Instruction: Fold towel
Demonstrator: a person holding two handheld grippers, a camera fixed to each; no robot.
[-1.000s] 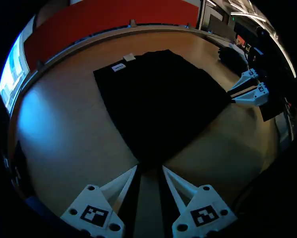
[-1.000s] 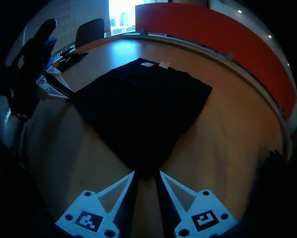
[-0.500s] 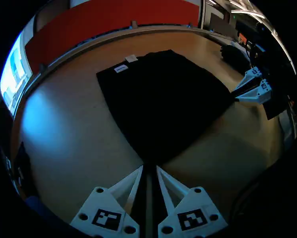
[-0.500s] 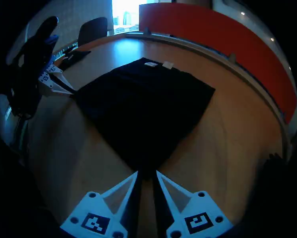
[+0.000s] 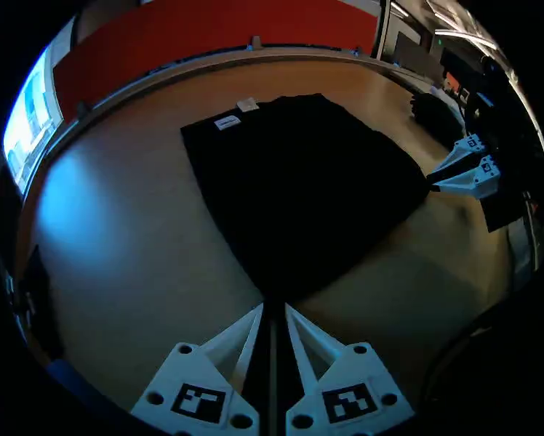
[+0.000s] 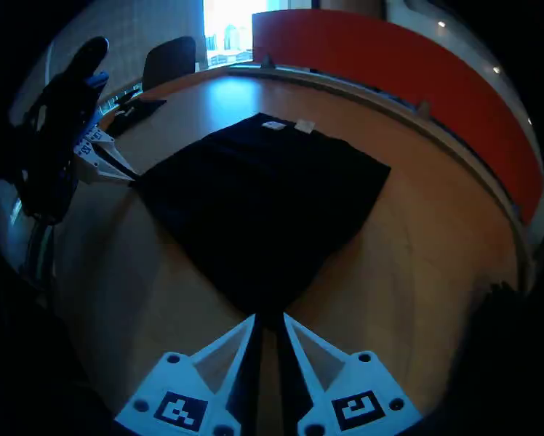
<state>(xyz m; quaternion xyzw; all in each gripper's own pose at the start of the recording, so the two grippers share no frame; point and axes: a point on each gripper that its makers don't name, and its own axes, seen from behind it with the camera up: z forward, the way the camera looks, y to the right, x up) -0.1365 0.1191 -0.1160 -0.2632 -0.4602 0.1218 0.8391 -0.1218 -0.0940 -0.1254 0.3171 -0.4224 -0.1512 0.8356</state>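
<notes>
Fingers (image 5: 236,340) of the left gripper (image 5: 273,309) stand almost together, pinching the near corner of the towel (image 5: 301,189), with a thin dark strip of cloth between them. The right gripper (image 6: 270,318) has its fingers (image 6: 312,356) drawn just as close, pressed on the neighbouring corner of the same towel.

The towel is black and lies flat on the wooden worktop (image 5: 119,240), spread as a four-cornered sheet. The two pinched corners are the ends of one edge, the edge nearest the person. From that edge the cloth runs straight away over the worktop towards the red wall panel (image 6: 417,65). Two small white labels (image 5: 228,122) sit at its far edge, beside the corner opposite the right gripper. The sides look close to equal in these curved pictures, so I cannot tell which way the long axis lies.

In the right gripper view the left gripper shows at the left, held by a dark-covered hand (image 6: 57,123), its tips touching the towel's corner. A dark chair (image 6: 169,62) stands beyond the worktop, near a bright window (image 6: 232,25).
</notes>
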